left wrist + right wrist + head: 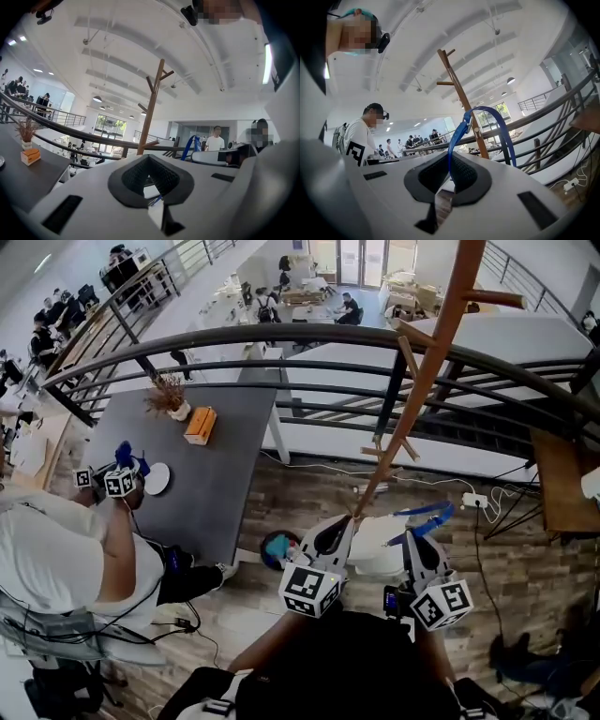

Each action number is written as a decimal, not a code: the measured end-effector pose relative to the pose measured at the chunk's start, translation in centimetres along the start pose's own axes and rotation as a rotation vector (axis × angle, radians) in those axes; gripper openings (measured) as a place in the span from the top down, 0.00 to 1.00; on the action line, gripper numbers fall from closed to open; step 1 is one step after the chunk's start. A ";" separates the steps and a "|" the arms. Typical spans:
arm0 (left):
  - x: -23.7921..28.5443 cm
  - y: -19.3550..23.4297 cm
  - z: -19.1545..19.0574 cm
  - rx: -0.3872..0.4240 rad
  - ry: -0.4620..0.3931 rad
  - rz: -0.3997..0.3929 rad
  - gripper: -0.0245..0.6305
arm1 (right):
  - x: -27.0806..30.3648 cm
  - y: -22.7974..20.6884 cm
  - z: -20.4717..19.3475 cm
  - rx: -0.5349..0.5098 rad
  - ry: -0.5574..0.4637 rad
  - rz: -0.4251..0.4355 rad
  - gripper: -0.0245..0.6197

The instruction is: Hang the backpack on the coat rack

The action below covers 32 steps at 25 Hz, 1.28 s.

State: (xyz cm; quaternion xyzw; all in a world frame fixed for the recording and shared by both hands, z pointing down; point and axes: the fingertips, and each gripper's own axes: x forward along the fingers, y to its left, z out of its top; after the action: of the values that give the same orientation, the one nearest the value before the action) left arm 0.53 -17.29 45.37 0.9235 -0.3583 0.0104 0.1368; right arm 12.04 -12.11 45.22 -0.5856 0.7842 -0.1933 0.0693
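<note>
Slippage is the near risk. The right gripper has its jaws closed on the thin blue strap, which rises out of the pads as a loop in the right gripper view. So narrow a band could slide through the pads under the bag's weight.

The left gripper has its jaws closed too. White cloth and a scrap of blue show through the gap behind the pads, so I judge it pinches the edge of the backpack, though the bite looks shallow. If that side lets go, the load would swing onto the strap alone.

The white backpack is held low between the two grippers, just in front of the foot of the coat rack. The rack's pole leans up and away to the far right.

Farther off, the trouble is reach and aim. The pegs are short and sit well above the bag, so the loop may miss or catch only the tip. A push against the pole could rock the rack toward the railing behind it.
</note>
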 end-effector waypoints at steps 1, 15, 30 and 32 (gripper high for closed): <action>0.2 0.3 0.0 -0.002 0.004 -0.011 0.95 | 0.3 -0.1 0.0 0.003 -0.002 -0.008 0.93; 2.2 1.9 1.0 -0.008 0.001 -0.076 0.95 | 3.2 -0.3 0.2 0.029 0.001 -0.051 0.93; 6.0 0.8 3.0 -0.009 -0.054 -0.040 0.95 | 6.0 -1.9 1.6 0.024 0.024 0.062 0.93; 6.5 1.0 2.9 -0.008 -0.054 -0.034 0.95 | 6.7 -2.0 1.7 0.023 0.027 0.079 0.93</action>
State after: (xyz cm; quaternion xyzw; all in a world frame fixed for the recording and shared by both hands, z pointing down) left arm 4.43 -23.07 43.58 0.9288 -0.3462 -0.0182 0.1307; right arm 12.39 -19.26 45.27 -0.5508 0.8052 -0.2072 0.0728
